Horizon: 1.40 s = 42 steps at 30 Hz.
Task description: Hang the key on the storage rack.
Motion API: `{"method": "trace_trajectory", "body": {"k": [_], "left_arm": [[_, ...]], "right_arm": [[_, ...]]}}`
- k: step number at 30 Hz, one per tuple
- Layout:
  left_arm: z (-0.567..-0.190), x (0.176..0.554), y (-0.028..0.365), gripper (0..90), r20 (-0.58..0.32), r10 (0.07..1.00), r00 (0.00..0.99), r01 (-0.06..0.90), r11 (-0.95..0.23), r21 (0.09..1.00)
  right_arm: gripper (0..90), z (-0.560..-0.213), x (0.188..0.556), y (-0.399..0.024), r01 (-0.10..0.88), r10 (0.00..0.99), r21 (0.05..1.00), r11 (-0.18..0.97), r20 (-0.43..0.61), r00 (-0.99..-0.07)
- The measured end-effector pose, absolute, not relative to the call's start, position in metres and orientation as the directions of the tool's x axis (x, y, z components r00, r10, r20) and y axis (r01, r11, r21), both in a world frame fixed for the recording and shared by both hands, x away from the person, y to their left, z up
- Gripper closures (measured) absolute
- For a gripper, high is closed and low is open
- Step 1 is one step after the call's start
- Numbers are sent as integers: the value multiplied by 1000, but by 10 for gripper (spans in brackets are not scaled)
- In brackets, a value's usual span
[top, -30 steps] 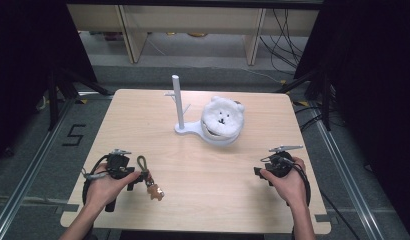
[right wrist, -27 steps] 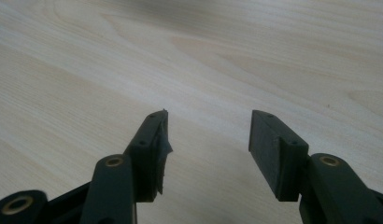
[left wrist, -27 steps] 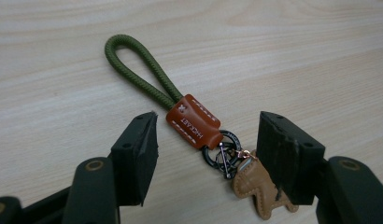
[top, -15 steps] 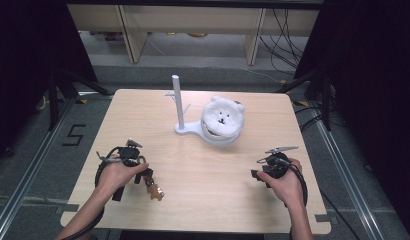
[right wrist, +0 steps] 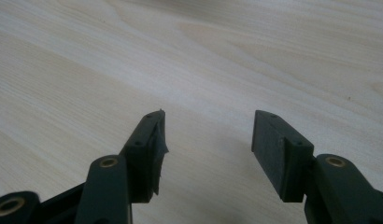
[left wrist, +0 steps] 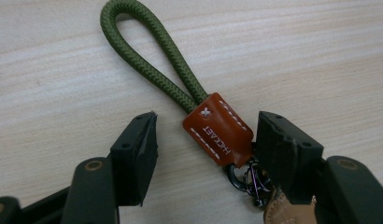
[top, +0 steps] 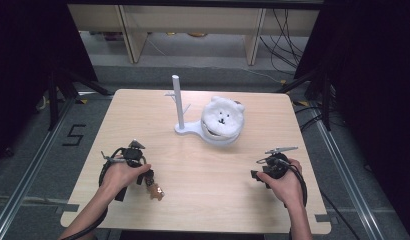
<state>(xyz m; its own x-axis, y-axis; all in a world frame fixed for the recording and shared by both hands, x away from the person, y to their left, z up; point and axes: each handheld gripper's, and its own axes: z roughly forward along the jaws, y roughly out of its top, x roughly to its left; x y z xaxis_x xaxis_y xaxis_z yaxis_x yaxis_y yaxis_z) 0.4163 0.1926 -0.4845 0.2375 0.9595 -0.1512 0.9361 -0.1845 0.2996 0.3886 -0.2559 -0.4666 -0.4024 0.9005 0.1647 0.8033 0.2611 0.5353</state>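
Lining up a pick: the left gripper (left wrist: pixel 202 140) hangs low over the keychain (left wrist: pixel 217 129), jaws spread wide with the leather tab between them but neither pad pressing on it, so nothing is held. Those jaws have just been narrowing a little. Right pad sits just beside the tab's edge; left pad stands apart from it, bare wood between. Judged step: approach done, grasp not yet made. The likely goal is the white stand (top: pixel 179 102) at mid-table, with its short pegs, next to the bear plush (top: pixel 222 120); that is a guess from the layout. Next move calls for centring on the tab, or shifting up onto the cord, then closing squarely so the loop stays free for hanging. Risk: a grip low on the tab may catch the metal ring and threads and slip. Keychain look: olive braided cord (left wrist: pixel 147 51) doubled into an open loop, lying flat on the table (top: pixel 233 200); both ends run into a folded rust-orange leather tab with white stitching and stamped letters. Below it, a dark ring with a tangle of thin threads and a tan leather piece, partly hidden by the right jaw. In the high view it lies near the front left edge, at the left hand (top: pixel 124 174). Right gripper (right wrist: pixel 207 144) hovers over bare wood at front right, jaws wide, having just been opening, nothing between them.
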Motion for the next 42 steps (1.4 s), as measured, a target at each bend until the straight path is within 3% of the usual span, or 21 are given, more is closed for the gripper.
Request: {"method": "trace_trajectory", "body": {"k": [6,18,23,27,33,42], "left_arm": [[-484,417,192,407,-140,959,246,937,-198,288],[-482,416,186,640,-159,933,323,927,-279,250],[-481,416,186,693,-161,924,347,922,-305,239],[-481,418,185,675,-145,925,351,920,-312,238],[-481,423,187,512,-135,935,328,924,-289,249],[-482,426,176,496,-98,940,327,924,-296,243]], "right_arm": [[448,-468,388,-253,801,904,546,245,170,-392],[444,-469,388,-254,798,902,552,241,176,-394],[443,-469,388,-255,799,901,551,240,179,-394],[441,-468,388,-255,807,901,533,255,173,-399],[440,-470,388,-254,803,901,547,238,184,-392],[440,-472,388,-253,804,898,539,251,181,-401]]}}
